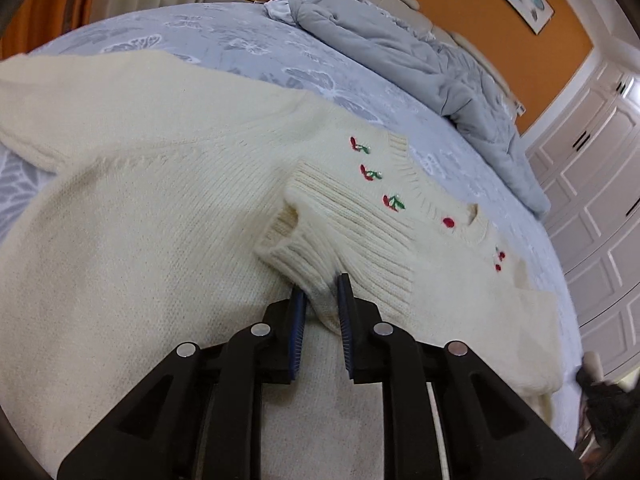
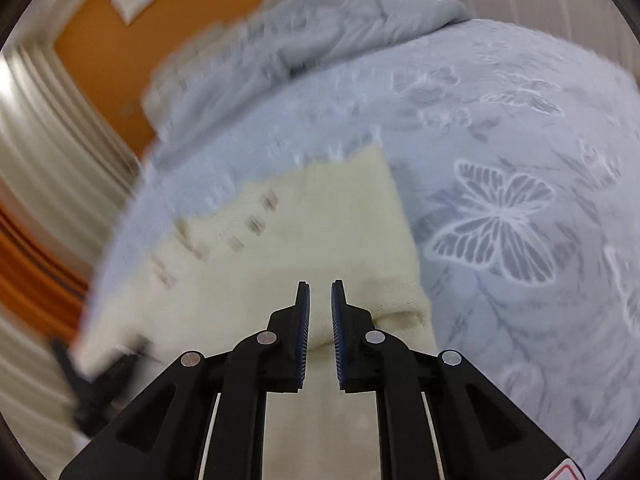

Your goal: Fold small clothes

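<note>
Sweater (image 1: 160,200) lies flat on bed (image 1: 224,40), its ribbed cuff (image 1: 320,256) pinched in nearly closed left tongs (image 1: 322,292); sleeve runs forward-right over the body. Right tongs (image 2: 320,296), narrowly parted, holding nothing, hover above the sweater's edge.

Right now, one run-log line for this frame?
phase: sleeve fold | left gripper: shut on ribbed cuff over cream sweater | right gripper: cannot tell, blurred | surface: bed

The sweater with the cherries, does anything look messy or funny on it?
Nothing is torn or spilled. The cream sweater lies half folded on the bed: its ribbed cuff is doubled over the body, pinched in the left gripper. A rumpled grey duvet is heaped behind.
</note>
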{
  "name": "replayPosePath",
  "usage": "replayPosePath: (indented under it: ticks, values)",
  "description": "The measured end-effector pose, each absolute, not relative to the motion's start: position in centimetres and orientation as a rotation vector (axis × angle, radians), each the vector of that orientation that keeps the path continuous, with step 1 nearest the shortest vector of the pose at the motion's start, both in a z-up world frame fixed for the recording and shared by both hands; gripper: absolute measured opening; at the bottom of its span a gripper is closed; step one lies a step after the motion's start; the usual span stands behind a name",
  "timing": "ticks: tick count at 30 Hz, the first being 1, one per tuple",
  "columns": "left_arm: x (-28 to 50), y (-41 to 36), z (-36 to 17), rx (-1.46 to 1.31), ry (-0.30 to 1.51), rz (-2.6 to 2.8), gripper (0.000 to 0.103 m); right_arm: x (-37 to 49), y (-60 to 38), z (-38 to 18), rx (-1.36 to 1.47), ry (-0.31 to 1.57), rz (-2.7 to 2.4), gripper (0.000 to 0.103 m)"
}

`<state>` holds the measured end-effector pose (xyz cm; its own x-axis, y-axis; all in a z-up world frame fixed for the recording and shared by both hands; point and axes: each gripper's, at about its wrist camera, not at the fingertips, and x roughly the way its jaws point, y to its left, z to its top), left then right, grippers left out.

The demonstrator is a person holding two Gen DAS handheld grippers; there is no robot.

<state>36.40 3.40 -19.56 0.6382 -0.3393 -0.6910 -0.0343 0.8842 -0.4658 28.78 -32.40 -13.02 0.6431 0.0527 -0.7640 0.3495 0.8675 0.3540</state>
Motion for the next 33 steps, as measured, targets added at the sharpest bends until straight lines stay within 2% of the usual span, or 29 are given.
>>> replayPosePath:
  ticks: [1,2,3,6,10,12,14,16,19,24,28,29,30,31,32,33]
  values:
    - [36.3,3.3,-19.7,-0.473,0.869,-0.184,0.017,29.9,-32.3,-14.9,0.474,0.942,-0.204,0.004]
    - [36.4,3.4,-19.6,-0.478,0.870,-0.188,0.017,30.5,-32.3,-16.7,0.460,0.995,-0.212,0.003]
    - [36.0,3.5,-19.7,-0.485,0.870,-0.192,0.017,30.0,-32.2,-16.1,0.454,0.957,-0.216,0.003]
    - [35.6,3.9,-20.0,-0.517,0.865,-0.210,0.017,28.0,-30.9,-13.8,0.465,0.923,-0.230,0.011]
    - [35.5,4.3,-19.7,-0.553,0.875,-0.222,0.018,22.1,-27.6,-14.1,0.396,0.900,-0.214,0.012]
    - [34.4,4.9,-18.5,-0.560,0.888,-0.227,0.027,19.6,-26.1,-15.9,0.351,0.940,-0.197,0.012]
    - [32.2,7.4,-16.8,-0.605,0.838,-0.197,0.068,17.9,-24.3,-17.0,0.248,0.927,-0.192,0.014]
    - [30.5,11.0,-15.5,-0.662,0.767,-0.139,0.088,17.0,-23.3,-17.0,0.160,0.902,-0.204,0.017]
    - [30.0,19.3,-14.8,-0.801,0.718,0.020,0.092,17.6,-22.6,-17.5,0.099,0.899,-0.235,0.018]
    - [32.2,33.4,-16.2,-0.991,0.681,0.439,0.092,17.5,-21.0,-17.8,-0.016,0.883,-0.292,0.019]
    - [34.5,38.5,-17.9,-1.099,0.707,0.551,0.084,17.4,-21.1,-17.8,-0.014,0.876,-0.292,0.019]
    - [35.5,38.8,-17.7,-1.071,0.720,0.564,0.078,17.4,-21.3,-17.8,-0.008,0.875,-0.289,0.019]
    - [36.5,38.7,-17.4,-1.030,0.738,0.553,0.066,17.1,-21.2,-17.9,-0.006,0.874,-0.289,0.019]
    - [37.8,38.5,-17.4,-1.005,0.783,0.515,0.025,17.1,-21.2,-17.9,-0.005,0.873,-0.289,0.019]
    - [38.7,38.2,-17.6,-1.000,0.829,0.474,0.011,17.0,-21.2,-17.9,-0.004,0.873,-0.288,0.019]
    - [39.6,37.6,-16.8,-0.972,0.845,0.472,0.011,17.0,-21.2,-17.9,-0.002,0.873,-0.288,0.019]
